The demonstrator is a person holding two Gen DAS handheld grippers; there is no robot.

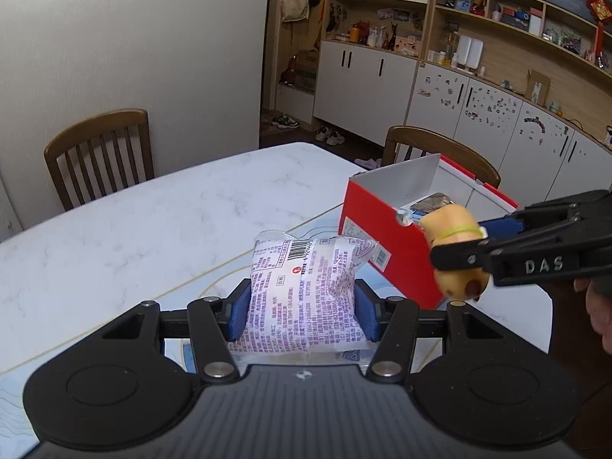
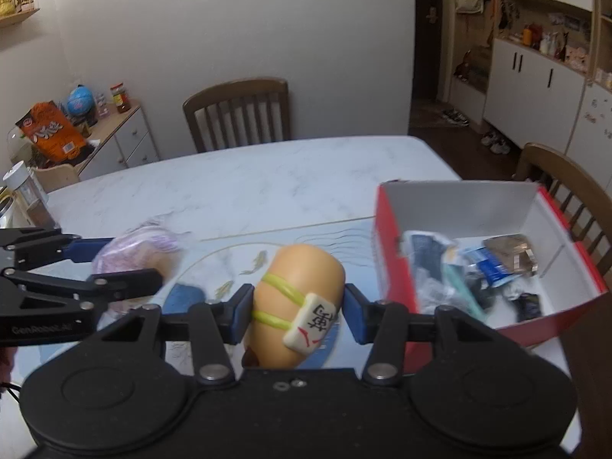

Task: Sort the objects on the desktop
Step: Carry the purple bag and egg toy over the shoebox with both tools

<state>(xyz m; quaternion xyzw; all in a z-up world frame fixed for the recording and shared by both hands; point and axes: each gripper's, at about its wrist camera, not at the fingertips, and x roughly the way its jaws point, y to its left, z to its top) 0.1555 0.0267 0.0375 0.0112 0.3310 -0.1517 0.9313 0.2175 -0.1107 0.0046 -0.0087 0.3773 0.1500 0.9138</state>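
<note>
The left hand-held gripper (image 1: 302,311) is clamped on a sealed snack packet (image 1: 306,287) printed with purple text and a barcode. The blue pads (image 1: 240,311) press into both sides of the packet, which stands up between the fingers and juts forward past their tips, lifted clear of the white marble-patterned worktop (image 1: 153,229).

The right hand-held gripper (image 2: 298,311) grips a tan, rounded squishy toy (image 2: 296,287) with two yellow-green bands and a cream mahjong-tile tag (image 2: 311,323) on its front. Its jaws stand about half apart, pads (image 2: 243,311) against the toy's flanks — the toy fills the gap and bulges up above the fingers. Seen from the left wrist, the same toy hangs in that gripper just in front of the near corner of the red cardboard box (image 1: 386,237).

The box sits open on the worktop, off to the right of both grippers; its white inside (image 2: 478,210) already holds a jumble of small wrappers and packets (image 2: 470,267). From the right wrist, the left gripper and its packet show blurred at the left edge, near the toy but apart from it.

A printed mat (image 2: 244,264) with fish drawings lies under both held things. Wooden chairs (image 1: 99,153) stand at the far side of the worktop.
</note>
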